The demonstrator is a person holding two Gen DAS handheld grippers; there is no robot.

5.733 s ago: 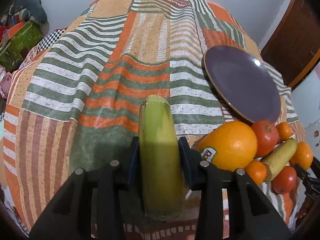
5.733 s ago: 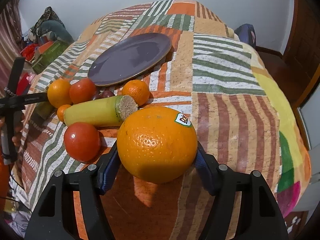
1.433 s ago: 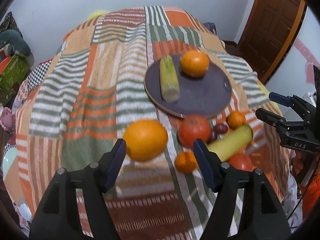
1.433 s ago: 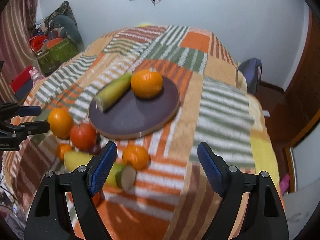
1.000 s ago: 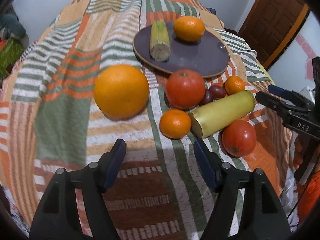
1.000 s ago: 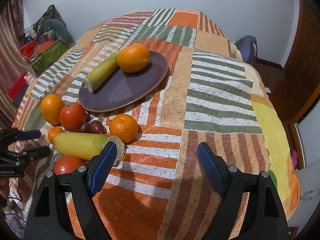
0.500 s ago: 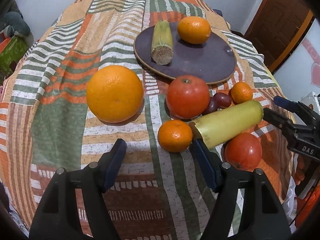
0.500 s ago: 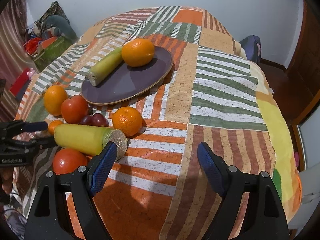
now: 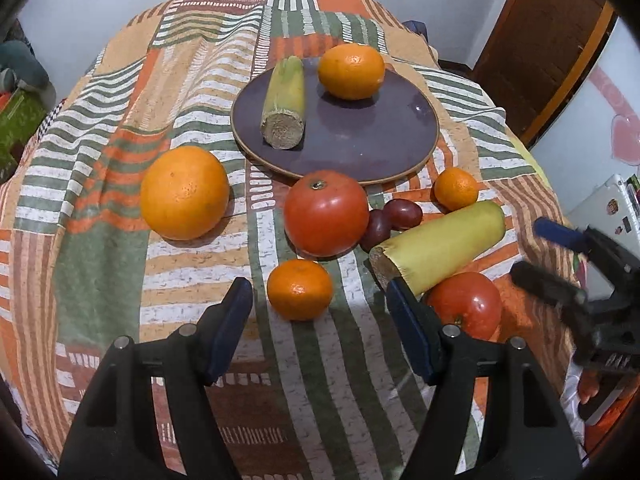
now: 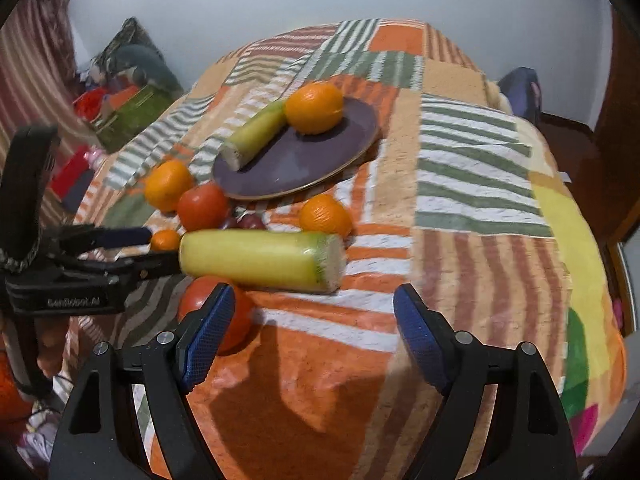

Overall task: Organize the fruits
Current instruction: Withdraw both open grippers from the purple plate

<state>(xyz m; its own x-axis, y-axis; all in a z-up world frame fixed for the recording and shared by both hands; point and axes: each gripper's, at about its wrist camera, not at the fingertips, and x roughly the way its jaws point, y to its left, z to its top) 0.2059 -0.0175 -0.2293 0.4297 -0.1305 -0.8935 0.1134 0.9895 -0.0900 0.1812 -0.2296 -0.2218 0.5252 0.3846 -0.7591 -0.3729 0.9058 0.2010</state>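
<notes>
A purple plate [image 9: 360,140] holds a green-yellow stalk piece [image 9: 285,100] and an orange [image 9: 351,71]. On the cloth before it lie a large orange [image 9: 184,199], a red tomato [image 9: 326,213], a small tangerine [image 9: 299,289], dark grapes [image 9: 394,218], a yellow stalk piece [image 9: 440,246], a second tomato [image 9: 468,304] and another tangerine [image 9: 456,189]. My left gripper [image 9: 320,312] is open, just short of the small tangerine. My right gripper [image 10: 310,320] is open, close before the yellow stalk piece [image 10: 260,260]. The plate [image 10: 296,160] also shows in the right wrist view.
The striped patchwork cloth [image 10: 472,184] covers the round table and falls away at its edges. A brown door [image 9: 552,40] stands at the right. Boxes and bags [image 10: 128,108] lie on the floor to the left.
Both grippers, earlier shut on a stalk piece and an orange, are now open and those lie on the plate. Both have since moved closer to the loose fruit.
</notes>
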